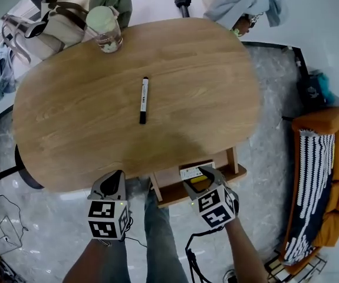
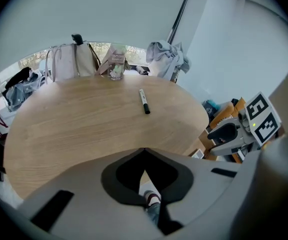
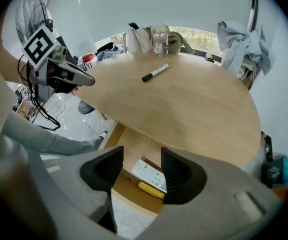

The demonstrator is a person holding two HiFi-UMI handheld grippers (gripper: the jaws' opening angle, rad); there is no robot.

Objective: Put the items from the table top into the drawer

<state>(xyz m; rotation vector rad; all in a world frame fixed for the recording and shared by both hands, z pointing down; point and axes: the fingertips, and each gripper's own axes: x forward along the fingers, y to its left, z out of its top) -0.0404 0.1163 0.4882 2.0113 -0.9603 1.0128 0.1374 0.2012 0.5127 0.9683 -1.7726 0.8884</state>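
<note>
Right tool [image 3: 142,169] hangs with its jaws wide and nothing held between them; through the gap I look down into the open wooden drawer [image 3: 133,149] under the bench's near edge. A flat white remote control [image 3: 148,172] and a small yellow object [image 3: 151,189] lie in it, just beside each other. Left tool [image 2: 144,151] has its jaws closed tip to tip on nothing and hovers off the near edge of the oval wooden bench [image 1: 204,99], beside the drawer.

Further out, the black-and-white marker pen [image 1: 144,100] lies alone near the middle of the bench, well apart from both tools. At the far edge stands a clear glass with a pale green top [image 1: 103,28].

I judge that I am between items: two things are stowed, while the pen and perhaps the glass are left. Next I would reach the open right tool forward over the pen, set the jaws across its barrel, close, and carry it to the drawer.
</note>
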